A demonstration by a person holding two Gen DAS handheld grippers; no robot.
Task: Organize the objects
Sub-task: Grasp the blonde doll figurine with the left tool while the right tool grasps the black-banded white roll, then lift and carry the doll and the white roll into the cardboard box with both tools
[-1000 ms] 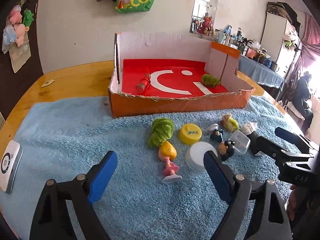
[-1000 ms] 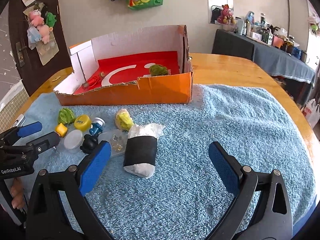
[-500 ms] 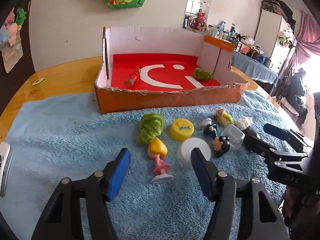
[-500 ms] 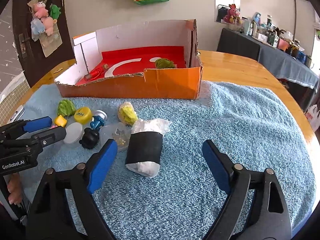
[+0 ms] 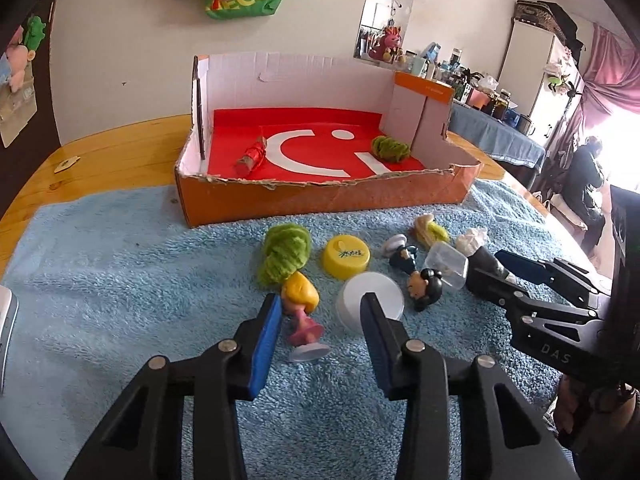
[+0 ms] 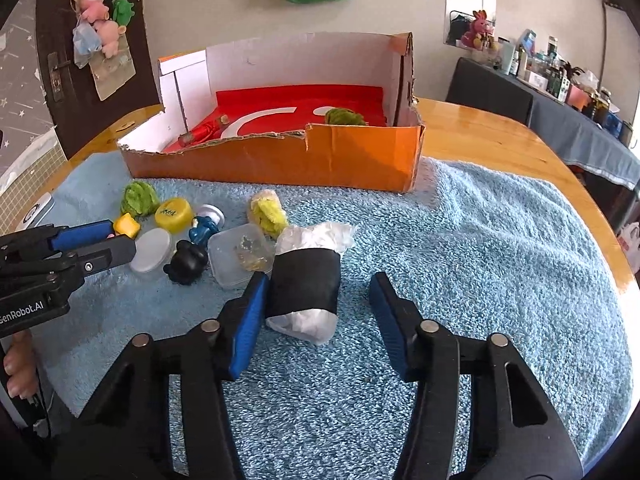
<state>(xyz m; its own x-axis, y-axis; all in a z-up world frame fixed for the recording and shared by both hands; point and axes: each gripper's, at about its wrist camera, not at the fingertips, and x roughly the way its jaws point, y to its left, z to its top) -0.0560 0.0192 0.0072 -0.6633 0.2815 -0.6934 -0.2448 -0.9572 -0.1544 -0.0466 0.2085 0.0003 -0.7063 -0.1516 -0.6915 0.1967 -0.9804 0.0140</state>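
Lying on a blue towel (image 6: 480, 240) spread over the wooden counter (image 6: 500, 136), a cluster of small things waits before an orange cardboard box (image 5: 328, 200) whose red floor holds a red cracker-shaped toy (image 5: 251, 157) and a green yarn ball (image 5: 390, 148). The left claw (image 5: 318, 320) has just been closing; its blue pads flank a yellow-haired doll in pink (image 5: 302, 308), the left pad right beside her, the right pad apart, so no grip shows. Beyond her lie a green yarn bundle (image 5: 285, 254), a yellow cap (image 5: 346, 256), a white lid (image 5: 370, 298), a black-haired figurine (image 5: 425, 286), a blue figurine (image 5: 402, 254), a clear plastic tub (image 5: 447, 265) and a yellow-green fluffy toy (image 5: 430, 230). The right claw (image 6: 318, 298) has also been closing; a black-banded white bundle (image 6: 306, 284) lies between its pads, just beside the left one, clear of the right, not gripped.
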